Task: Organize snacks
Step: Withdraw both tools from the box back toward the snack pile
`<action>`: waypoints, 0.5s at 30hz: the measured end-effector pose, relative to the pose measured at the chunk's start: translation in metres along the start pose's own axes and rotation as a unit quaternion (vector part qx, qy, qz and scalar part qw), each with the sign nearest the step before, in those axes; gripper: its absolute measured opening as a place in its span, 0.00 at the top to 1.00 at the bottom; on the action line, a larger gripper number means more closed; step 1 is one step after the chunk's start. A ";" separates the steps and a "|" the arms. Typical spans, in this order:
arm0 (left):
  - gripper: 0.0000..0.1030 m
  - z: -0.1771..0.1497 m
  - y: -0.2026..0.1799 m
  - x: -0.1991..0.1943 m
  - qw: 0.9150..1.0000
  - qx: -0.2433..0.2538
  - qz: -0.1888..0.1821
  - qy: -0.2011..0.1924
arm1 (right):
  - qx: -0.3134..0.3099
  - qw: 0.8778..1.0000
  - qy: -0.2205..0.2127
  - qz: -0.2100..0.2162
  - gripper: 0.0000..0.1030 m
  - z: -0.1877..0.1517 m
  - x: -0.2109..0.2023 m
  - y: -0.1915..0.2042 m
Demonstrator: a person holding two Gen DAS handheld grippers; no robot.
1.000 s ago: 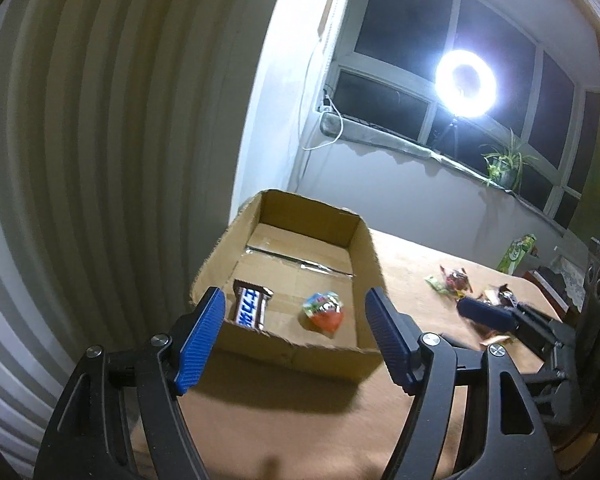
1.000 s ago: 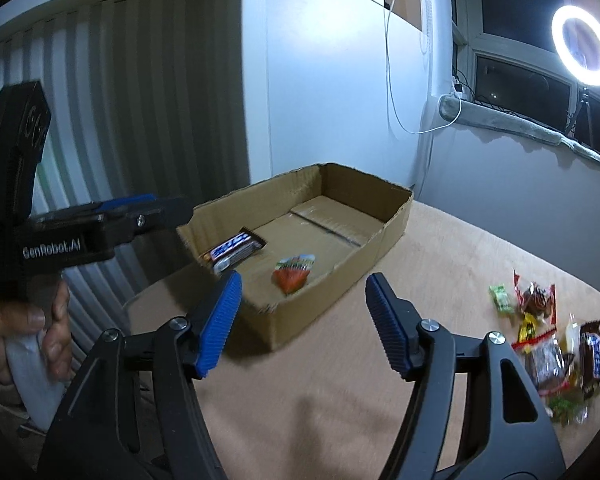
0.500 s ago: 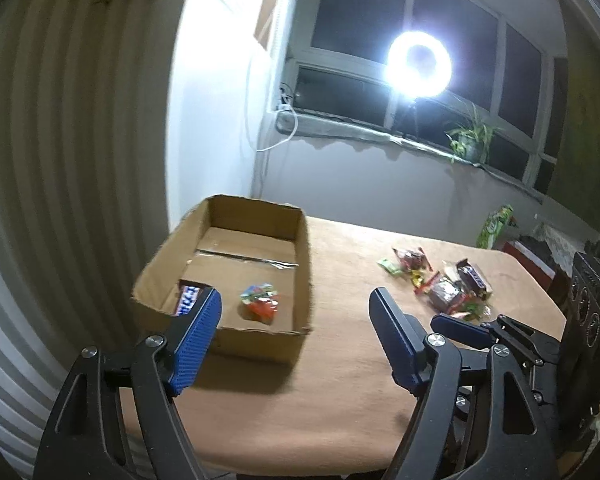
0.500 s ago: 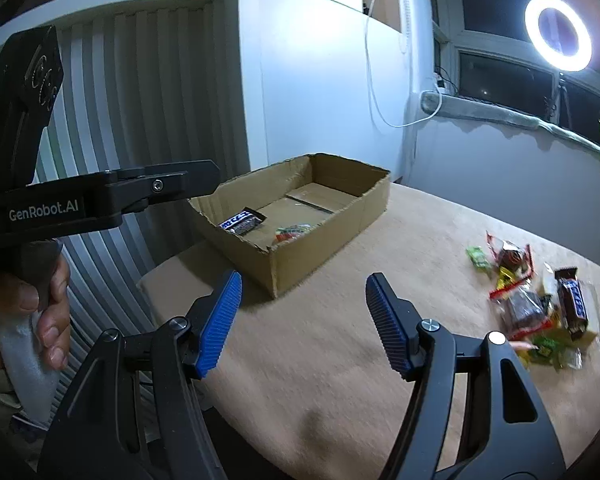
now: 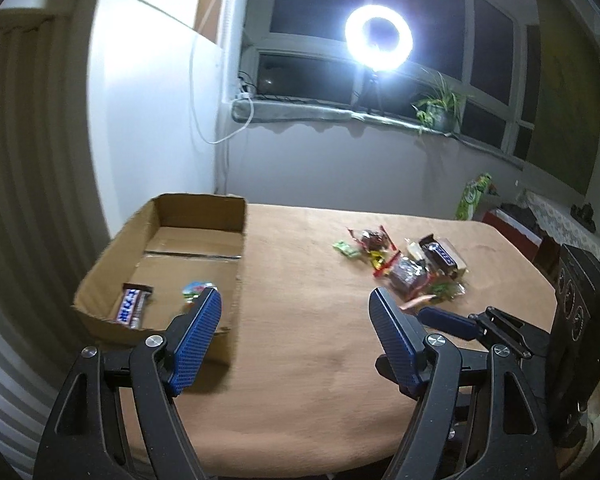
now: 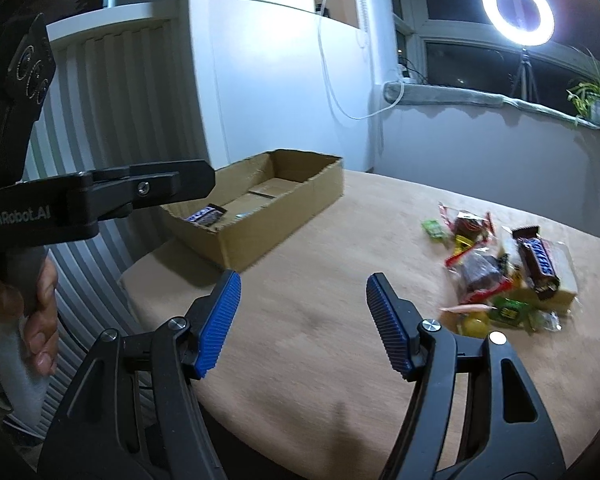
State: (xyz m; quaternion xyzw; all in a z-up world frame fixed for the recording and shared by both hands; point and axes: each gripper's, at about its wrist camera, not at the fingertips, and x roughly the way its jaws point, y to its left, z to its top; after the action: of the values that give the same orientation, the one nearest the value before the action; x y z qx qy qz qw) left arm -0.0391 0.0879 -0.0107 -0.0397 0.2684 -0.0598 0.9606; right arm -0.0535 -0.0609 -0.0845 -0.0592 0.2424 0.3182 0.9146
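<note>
A shallow cardboard box (image 5: 200,212) stands at the table's far left corner. Inside it lie a Snickers bar (image 5: 132,306) and a red-and-green packet (image 5: 194,289), the packet partly hidden by my left finger. A loose pile of snacks (image 5: 412,268) sits to the right on the brown table. My left gripper (image 5: 295,300) hovers open and empty over the table, just right of the box. In the right wrist view the pile (image 6: 500,276), with another Snickers bar (image 6: 538,264), lies ahead to the right. My right gripper (image 6: 303,284) is opening its jaws with nothing between them.
A ribbed wall (image 5: 32,160) runs along the table's left edge behind the box (image 6: 276,220). A ring light (image 5: 378,38) and a plant (image 5: 440,108) stand on the window sill. A green bag (image 5: 474,196) sits beyond the far right corner. A person's hand (image 6: 40,312) holds the left gripper's handle.
Both grippers have pulled back and swung right, away from the box. The box has slid to the left of both views and the snack pile has come closer to the middle.
</note>
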 end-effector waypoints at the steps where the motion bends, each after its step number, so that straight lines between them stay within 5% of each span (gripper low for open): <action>1: 0.26 0.000 -0.004 0.002 1.000 0.003 -0.002 0.003 | 0.003 1.000 0.000 -0.004 0.29 -0.001 -0.001 -0.004; 15: 0.26 -0.001 -0.051 0.045 0.997 0.044 -0.035 0.045 | 0.065 0.996 0.021 -0.057 0.28 -0.027 -0.004 -0.073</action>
State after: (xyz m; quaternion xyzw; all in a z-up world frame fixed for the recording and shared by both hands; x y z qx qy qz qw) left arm -0.0068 0.0310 -0.0290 -0.0043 0.3073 -0.1070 0.9456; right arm -0.0228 -0.1277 -0.1100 -0.0202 0.2783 0.2481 0.9277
